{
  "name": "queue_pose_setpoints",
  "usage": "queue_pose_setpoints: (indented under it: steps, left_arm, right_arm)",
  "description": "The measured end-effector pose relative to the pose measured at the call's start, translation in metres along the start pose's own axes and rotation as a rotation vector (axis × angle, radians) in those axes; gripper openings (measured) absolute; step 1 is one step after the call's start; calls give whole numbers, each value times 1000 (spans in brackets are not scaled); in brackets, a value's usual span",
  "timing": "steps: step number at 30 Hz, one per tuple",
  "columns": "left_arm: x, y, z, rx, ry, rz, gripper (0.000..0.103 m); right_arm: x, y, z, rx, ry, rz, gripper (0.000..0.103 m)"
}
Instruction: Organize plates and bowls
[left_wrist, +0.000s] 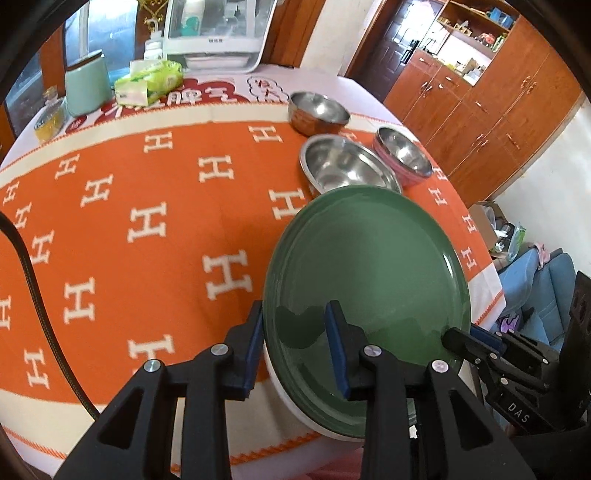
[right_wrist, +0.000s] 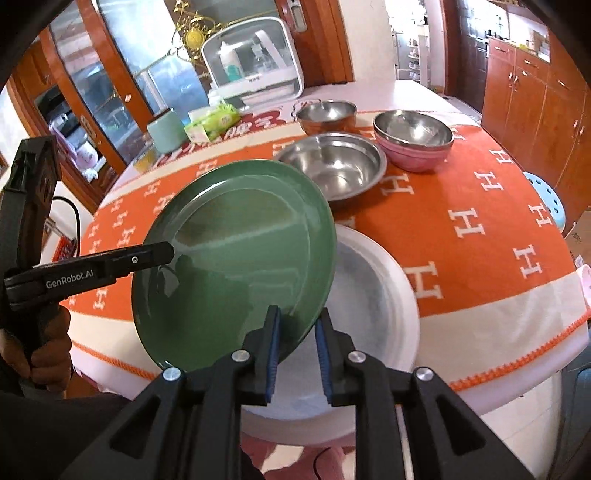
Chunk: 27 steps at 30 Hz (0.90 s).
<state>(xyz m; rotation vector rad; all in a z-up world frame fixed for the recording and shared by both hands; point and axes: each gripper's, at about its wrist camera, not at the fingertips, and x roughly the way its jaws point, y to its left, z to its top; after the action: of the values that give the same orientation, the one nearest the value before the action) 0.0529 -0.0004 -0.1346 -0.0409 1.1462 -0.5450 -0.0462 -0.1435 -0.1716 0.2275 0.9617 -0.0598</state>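
Note:
A green plate (left_wrist: 369, 266) (right_wrist: 229, 236) hangs tilted over the near table edge, partly above a white plate (right_wrist: 388, 295) (left_wrist: 284, 391). My left gripper (left_wrist: 295, 306) is shut on its rim, one finger under it and one on its face; that finger (right_wrist: 155, 254) shows in the right wrist view. My right gripper (right_wrist: 299, 312) straddles the opposite rim, with a gap between the plate's edge and one pad. Beyond stand a wide steel bowl (left_wrist: 347, 166) (right_wrist: 332, 162), a pink bowl (left_wrist: 402, 155) (right_wrist: 413, 136) and a brown bowl (left_wrist: 317, 110) (right_wrist: 325, 114).
An orange cloth with white letters (left_wrist: 147, 221) covers the round table. At the far side are a tissue pack (left_wrist: 147, 83), a mint-green container (left_wrist: 86, 86) and a white cabinet appliance (right_wrist: 255, 62). Wooden cupboards (left_wrist: 480, 110) line the wall. A person's hand (right_wrist: 48, 354) grips the left tool.

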Motion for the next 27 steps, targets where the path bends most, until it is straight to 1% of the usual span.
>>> queue_pose_setpoints:
  steps: [5,8,12,17,24,27]
  left_arm:
    - [16,-13,-9,-16,40,20,31]
    - [28,-22,-17,-24,75,37,31]
    - [37,-30,-21,-35,99,60,31]
    - [46,-38,-25,-43,128,81,31]
    - [52,-41,-26,-70,144,114,33]
    - [51,-39,-28,-98,139,112,34]
  right_arm:
    - [4,-16,-4,-34,48,2,21]
    - [9,-25,-6,-54,81,0,23]
    - [14,-34,-6,-80,115,6,24]
    - [21,-41,-7,-119,153,6,30]
    - [28,-43,-10,-158,190,29,34]
    - [29,-43,-11,-181,195,37,35]
